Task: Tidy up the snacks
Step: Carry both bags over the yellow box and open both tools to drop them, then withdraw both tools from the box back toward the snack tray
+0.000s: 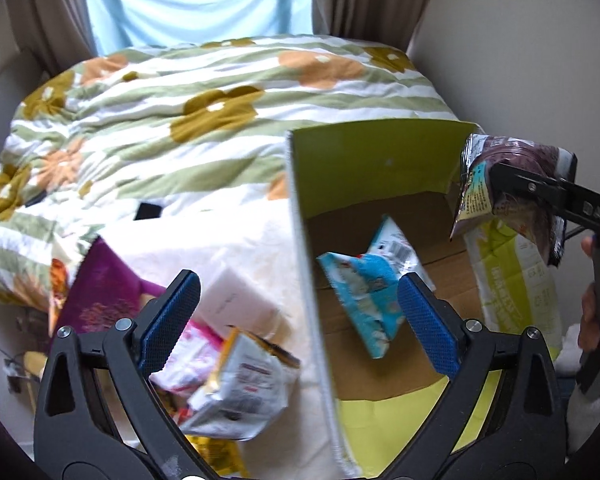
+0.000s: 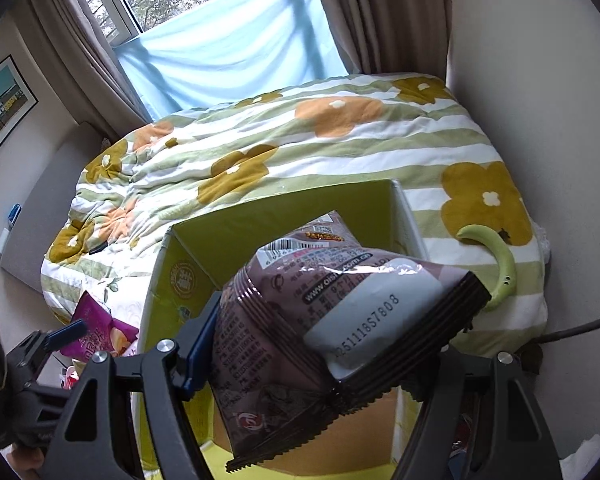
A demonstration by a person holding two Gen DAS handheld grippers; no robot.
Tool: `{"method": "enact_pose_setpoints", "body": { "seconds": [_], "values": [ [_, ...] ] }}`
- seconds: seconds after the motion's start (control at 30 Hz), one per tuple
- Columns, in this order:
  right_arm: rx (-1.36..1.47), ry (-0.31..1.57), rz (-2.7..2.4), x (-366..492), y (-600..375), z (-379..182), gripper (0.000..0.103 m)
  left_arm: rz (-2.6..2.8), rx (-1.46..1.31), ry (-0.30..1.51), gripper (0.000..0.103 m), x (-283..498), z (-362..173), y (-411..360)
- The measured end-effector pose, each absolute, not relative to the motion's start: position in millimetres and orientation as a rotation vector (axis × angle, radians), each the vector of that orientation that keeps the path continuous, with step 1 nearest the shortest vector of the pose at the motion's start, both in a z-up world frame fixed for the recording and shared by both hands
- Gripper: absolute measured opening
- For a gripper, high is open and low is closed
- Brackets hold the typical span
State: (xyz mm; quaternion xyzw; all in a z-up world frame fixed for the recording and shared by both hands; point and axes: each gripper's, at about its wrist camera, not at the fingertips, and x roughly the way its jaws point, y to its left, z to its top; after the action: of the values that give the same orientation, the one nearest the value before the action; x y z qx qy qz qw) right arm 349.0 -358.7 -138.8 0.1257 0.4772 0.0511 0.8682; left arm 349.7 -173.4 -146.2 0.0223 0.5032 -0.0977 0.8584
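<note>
A green cardboard box (image 1: 376, 160) (image 2: 236, 232) stands open on the bed. A light blue snack packet (image 1: 364, 280) lies on its brown floor. My left gripper (image 1: 298, 280) is open and straddles the box's left wall. Its right pad is beside the blue packet and nothing is pinched. My right gripper (image 2: 340, 308) is shut on a brown snack bag (image 2: 320, 312) (image 1: 512, 184) and holds it above the box's right side. That bag hides the right finger in the right wrist view.
Left of the box lie a purple bag (image 1: 100, 288) (image 2: 96, 332), a pink packet (image 1: 188, 356), a white and yellow packet (image 1: 240, 384) and a pale carton (image 1: 236, 300). The flowered quilt (image 1: 180, 120) covers the bed beyond. A green curved object (image 2: 496, 264) rests right of the box.
</note>
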Motion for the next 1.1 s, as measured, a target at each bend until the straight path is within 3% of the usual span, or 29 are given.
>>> {"method": "enact_pose_setpoints", "body": {
  "seconds": [0.2, 0.27, 0.33, 0.67, 1.1],
  "values": [
    [0.293, 1.017, 0.133, 364.8, -352.1, -152.2, 0.073, -0.19, 0.039, 1.054, 0.098, 347.7, -142.2, -162.4],
    [0.303, 1.009, 0.123, 368.4, -352.4, -156.0, 0.089, -0.187, 0.04, 1.056, 0.098, 348.5, -142.4, -164.1],
    [0.304, 1.016, 0.109, 369.1, -354.5, -158.3, 0.098, -0.187, 0.042, 1.057, 0.098, 347.0, -142.3, -165.7],
    [0.23, 1.032, 0.084, 339.3, -362.5, -142.3, 0.098, -0.183, 0.024, 1.03, 0.098, 334.9, -131.0, -169.9],
    [0.115, 0.895, 0.138, 292.7, -345.1, -84.7, 0.098, -0.11, 0.052, 0.892, 0.098, 283.4, -66.3, -170.7]
  ]
}}
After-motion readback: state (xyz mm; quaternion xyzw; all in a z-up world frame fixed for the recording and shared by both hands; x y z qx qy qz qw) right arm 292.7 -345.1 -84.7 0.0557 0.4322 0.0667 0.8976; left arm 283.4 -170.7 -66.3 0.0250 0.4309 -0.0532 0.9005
